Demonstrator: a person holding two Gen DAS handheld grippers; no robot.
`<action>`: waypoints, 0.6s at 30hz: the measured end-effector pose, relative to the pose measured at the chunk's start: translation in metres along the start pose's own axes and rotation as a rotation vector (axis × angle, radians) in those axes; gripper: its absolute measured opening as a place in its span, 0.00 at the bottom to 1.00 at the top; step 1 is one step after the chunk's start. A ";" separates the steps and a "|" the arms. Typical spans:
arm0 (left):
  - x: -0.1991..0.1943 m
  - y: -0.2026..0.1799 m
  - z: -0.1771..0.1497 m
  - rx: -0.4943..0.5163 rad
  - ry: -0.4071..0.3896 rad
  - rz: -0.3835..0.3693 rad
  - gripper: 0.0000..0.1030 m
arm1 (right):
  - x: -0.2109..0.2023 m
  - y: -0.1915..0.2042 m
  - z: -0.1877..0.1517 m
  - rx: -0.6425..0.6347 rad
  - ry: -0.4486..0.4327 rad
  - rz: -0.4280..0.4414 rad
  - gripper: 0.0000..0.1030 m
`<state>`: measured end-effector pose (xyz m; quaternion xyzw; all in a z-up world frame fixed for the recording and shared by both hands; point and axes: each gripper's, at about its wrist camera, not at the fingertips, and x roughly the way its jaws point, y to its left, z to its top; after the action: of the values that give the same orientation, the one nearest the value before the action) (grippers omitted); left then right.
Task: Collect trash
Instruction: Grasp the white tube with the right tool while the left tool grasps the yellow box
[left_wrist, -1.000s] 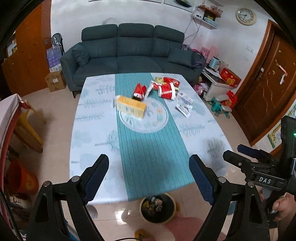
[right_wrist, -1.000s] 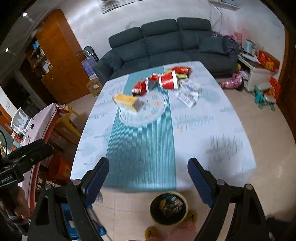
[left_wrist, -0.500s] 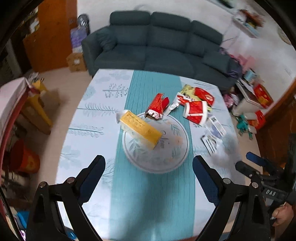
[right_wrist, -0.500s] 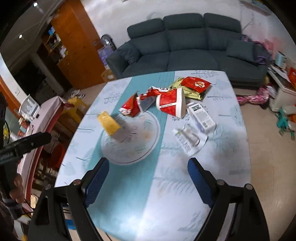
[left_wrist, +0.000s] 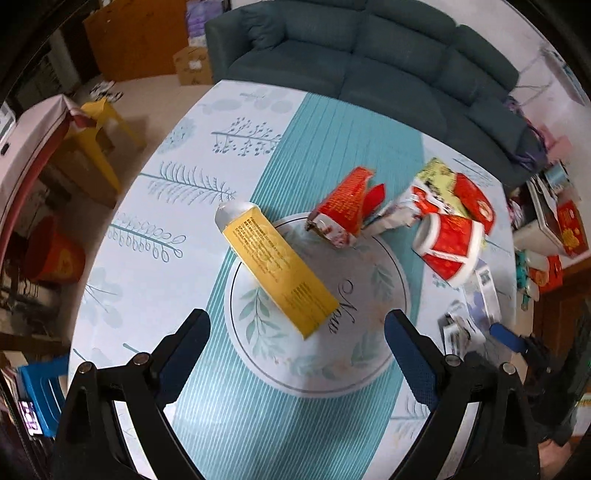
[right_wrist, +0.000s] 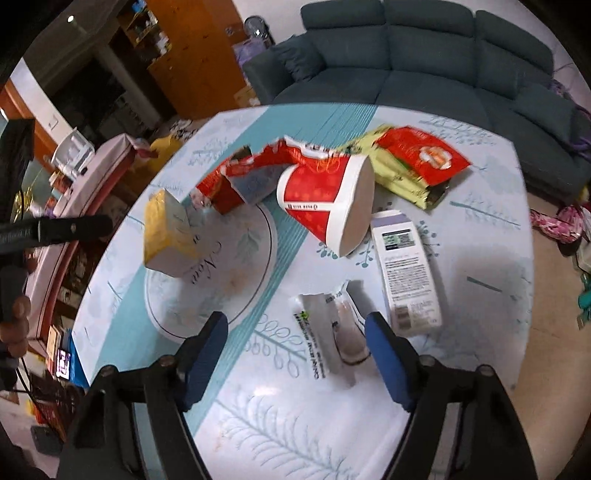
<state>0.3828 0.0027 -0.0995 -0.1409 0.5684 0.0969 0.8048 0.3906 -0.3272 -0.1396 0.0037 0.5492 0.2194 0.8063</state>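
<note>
So the trash is all spread over the worktop (left_wrist: 177, 206): a yellow box (left_wrist: 277, 269) lying on the round printed mat (left_wrist: 365, 354), a torn red wrapper (left_wrist: 343, 210) behind it, a tipped red paper cup (right_wrist: 325, 199), a red and yellow snack bag (right_wrist: 417, 162), a white carton (right_wrist: 406, 273) and a flat clear packet (right_wrist: 328, 332) near the front edge. The left tool (left_wrist: 297, 354) is wide open with nothing in it, lined up just short of the box's near end. The right tool (right_wrist: 295, 350) has its jaws closing, empty so far, with the clear packet lying between the tips but not pinched. If it were me, I'd drop the right tips flat to the cloth before squeezing, since thin film slips away easily, and take the box across its narrow width, not lengthwise.
</note>
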 end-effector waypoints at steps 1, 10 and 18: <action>0.005 0.001 0.003 -0.016 0.009 0.002 0.92 | 0.005 -0.001 0.001 -0.008 0.010 0.001 0.75; 0.052 0.010 0.026 -0.108 0.082 0.056 0.91 | 0.037 -0.002 0.003 -0.158 0.077 -0.089 0.50; 0.083 0.011 0.037 -0.187 0.140 0.103 0.91 | 0.051 -0.011 0.002 -0.151 0.145 -0.090 0.31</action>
<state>0.4399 0.0257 -0.1669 -0.1925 0.6180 0.1804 0.7405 0.4116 -0.3187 -0.1865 -0.0976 0.5875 0.2234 0.7717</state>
